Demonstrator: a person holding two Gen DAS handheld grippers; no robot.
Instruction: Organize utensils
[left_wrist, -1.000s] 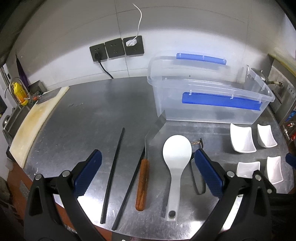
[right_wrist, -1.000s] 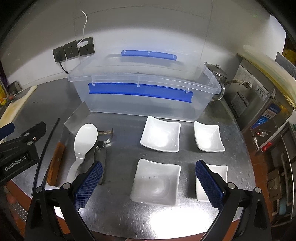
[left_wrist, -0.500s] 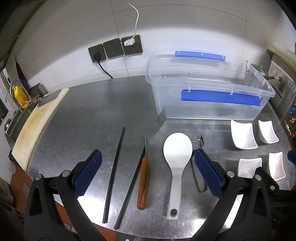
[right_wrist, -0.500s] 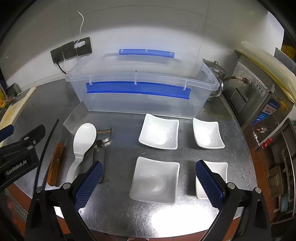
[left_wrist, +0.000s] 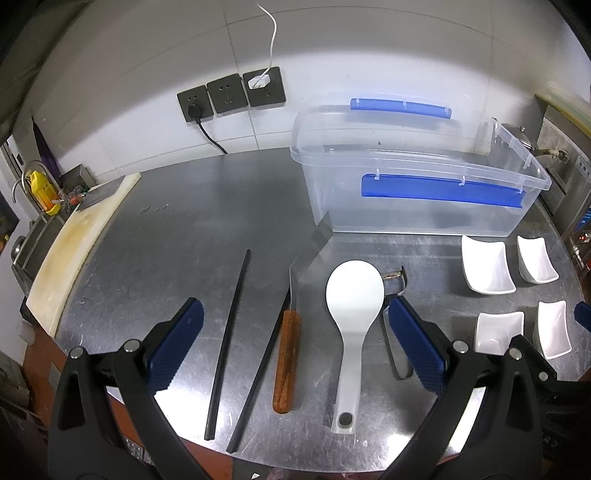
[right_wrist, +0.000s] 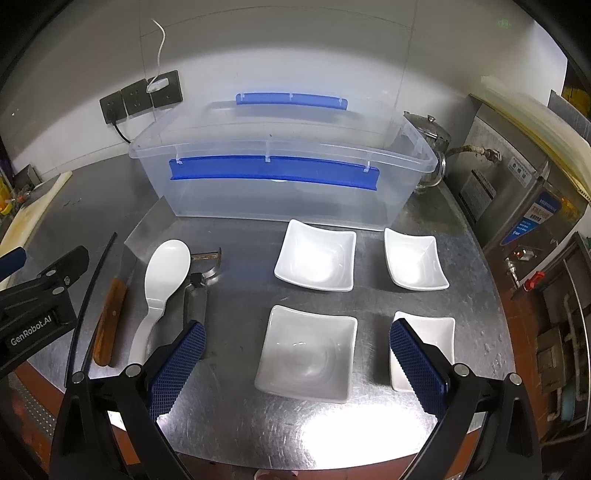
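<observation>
On the steel table (left_wrist: 192, 229) lie two black chopsticks (left_wrist: 229, 339), a wooden-handled cleaver (left_wrist: 291, 317), a white rice paddle (left_wrist: 351, 310) and a metal peeler (left_wrist: 397, 280). A clear plastic bin with blue handles (left_wrist: 417, 188) stands behind them. My left gripper (left_wrist: 295, 350) is open and empty, held above the cleaver and paddle. My right gripper (right_wrist: 295, 369) is open and empty above a white square dish (right_wrist: 306, 354). The paddle (right_wrist: 162, 280), cleaver (right_wrist: 114, 299) and peeler (right_wrist: 199, 288) lie to its left, the bin (right_wrist: 284, 173) behind.
Several white square dishes (right_wrist: 317, 254) sit right of the utensils. A cutting board (left_wrist: 74, 240) lies along the left edge. Wall sockets (left_wrist: 229, 96) with a plugged cable are behind. A metal kettle (right_wrist: 428, 129) and appliances stand at the right.
Both grippers have drawn back and risen slightly, so the table objects appear a little farther. Nothing on the table has moved.
</observation>
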